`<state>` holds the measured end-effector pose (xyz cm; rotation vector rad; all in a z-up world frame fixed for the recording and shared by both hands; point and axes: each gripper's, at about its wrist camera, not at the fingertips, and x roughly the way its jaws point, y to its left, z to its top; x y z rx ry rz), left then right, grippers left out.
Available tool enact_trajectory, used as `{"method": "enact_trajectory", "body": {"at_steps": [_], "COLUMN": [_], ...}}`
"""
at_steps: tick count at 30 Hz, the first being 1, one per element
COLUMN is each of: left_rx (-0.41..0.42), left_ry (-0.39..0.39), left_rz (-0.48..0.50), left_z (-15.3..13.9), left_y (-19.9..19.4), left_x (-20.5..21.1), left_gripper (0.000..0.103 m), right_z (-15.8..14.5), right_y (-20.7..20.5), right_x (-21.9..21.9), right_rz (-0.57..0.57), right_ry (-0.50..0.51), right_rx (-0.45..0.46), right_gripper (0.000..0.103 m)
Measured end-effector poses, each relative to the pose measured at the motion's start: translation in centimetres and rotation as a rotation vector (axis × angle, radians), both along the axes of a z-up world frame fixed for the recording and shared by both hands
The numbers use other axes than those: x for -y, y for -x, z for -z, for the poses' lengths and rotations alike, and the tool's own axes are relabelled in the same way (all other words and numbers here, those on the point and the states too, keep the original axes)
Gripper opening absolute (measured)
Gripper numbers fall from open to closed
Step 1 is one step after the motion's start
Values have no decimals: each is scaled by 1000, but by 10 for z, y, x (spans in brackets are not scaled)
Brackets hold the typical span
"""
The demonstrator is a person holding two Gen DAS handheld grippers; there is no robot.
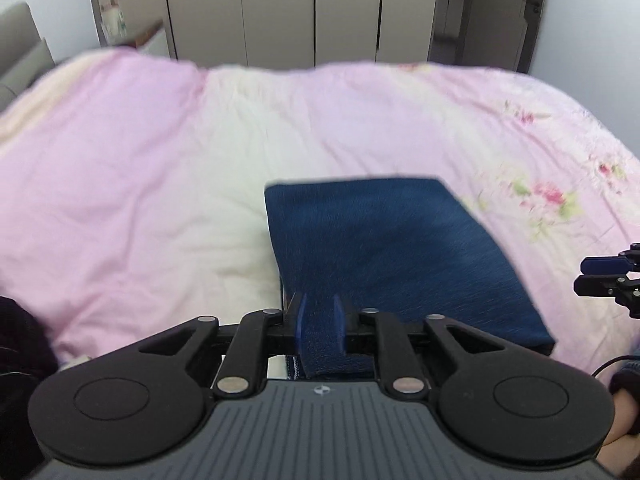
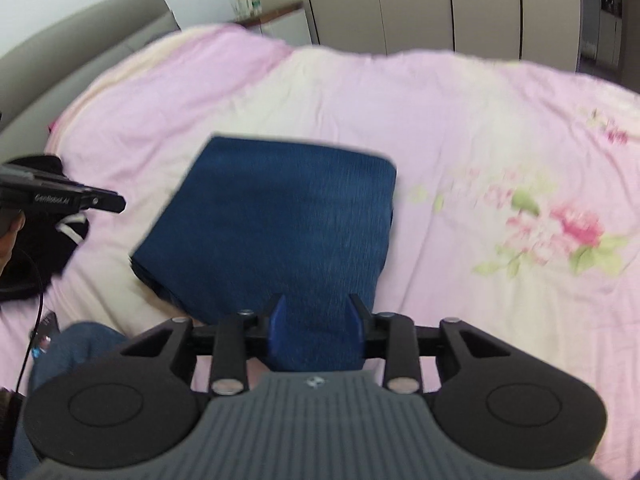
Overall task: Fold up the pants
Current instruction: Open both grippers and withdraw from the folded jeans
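You had the pants lying on the bed as a compact navy rectangle, already doubled over into several layers, with its near edge drawn toward you. That placement made sense: the pink floral cover gave you a broad, flat surface to square the stack on, and keeping the bundle close let both tools reach the same edge.

Your left gripper was closed down narrowly on the near left part of that edge, blue denim pinched between its blue pads. Your right gripper gripped the near right part of the same edge, its jaws set a little wider with a thicker wad of cloth filling the gap. Holding the two ends of one edge kept the layers from sliding apart and kept the edge straight, which I judge was meant for carrying it over in one more fold or for shifting the stack.

A dark garment sat well apart to your left, clear of the work. Both views were blurred, so finer creases could not be read.
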<state>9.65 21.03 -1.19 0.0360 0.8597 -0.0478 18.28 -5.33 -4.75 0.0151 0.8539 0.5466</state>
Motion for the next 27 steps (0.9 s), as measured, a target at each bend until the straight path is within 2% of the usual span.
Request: {"method": "enact_trajectory", "body": {"at_steps": [2, 4, 6, 9, 12, 14, 17, 21, 24, 27], "left_rx": [57, 121, 168, 231, 282, 302, 313, 267, 219, 179], "left_ry": [-19, -23, -30, -70, -100, -97, -91, -38, 2, 11], "left_rz": [-10, -25, -42, -66, -140, -146, -167, -182, -182, -193], "left_z": [-26, -48, -63, -73, -73, -68, -57, -38, -23, -12], "left_y": [22, 44, 62, 88, 113, 126, 141, 146, 144, 143], "left_x": [11, 23, 37, 64, 91, 104, 119, 130, 134, 138], "left_gripper": [33, 48, 70, 88, 90, 90, 90, 90, 90, 90], "right_z": [-23, -47, -66, -93, -105, -108, -104, -93, -80, -68], "right_y": [12, 24, 41, 65, 91, 108, 124, 140, 145, 150], "right_x": [6, 12, 17, 23, 28, 30, 35, 42, 41, 39], "right_rz": [8, 14, 19, 31, 60, 76, 91, 133, 132, 134], "right_ry": [-21, -39, -53, -63, -57, -47, -36, -35, -26, -16], "right_rx": [50, 106, 160, 240, 297, 319, 317, 306, 265, 240], "right_gripper": [43, 52, 63, 74, 82, 85, 86, 86, 86, 86]}}
